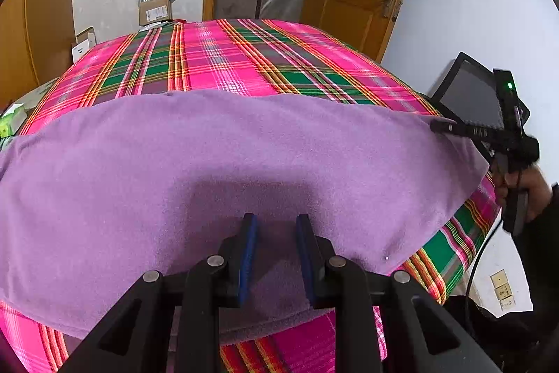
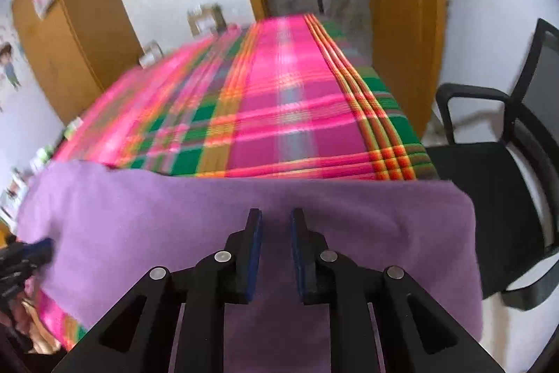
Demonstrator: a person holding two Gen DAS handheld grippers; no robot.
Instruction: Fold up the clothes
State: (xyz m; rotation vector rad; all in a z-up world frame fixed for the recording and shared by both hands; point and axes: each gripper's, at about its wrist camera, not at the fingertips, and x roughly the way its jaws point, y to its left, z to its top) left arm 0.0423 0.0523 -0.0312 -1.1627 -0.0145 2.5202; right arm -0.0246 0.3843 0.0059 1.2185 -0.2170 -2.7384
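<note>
The left gripper's [image 1: 276, 222] blue-padded fingers [image 1: 248, 254] stand apart over a purple cloth [image 1: 216, 163], gripping nothing. The right gripper's [image 2: 273, 219] fingers [image 2: 256, 254] are also parted, slightly narrower, above the same cloth, with nothing between them. Seen from the left wrist, the right gripper's tip sits at the cloth's far right corner; whether it touches cannot be told. The cloth lies flat across the near part of a bench covered in pink and green plaid fabric [image 1: 244, 58]. A black chair [image 2: 496, 184] stands beside it.
</note>
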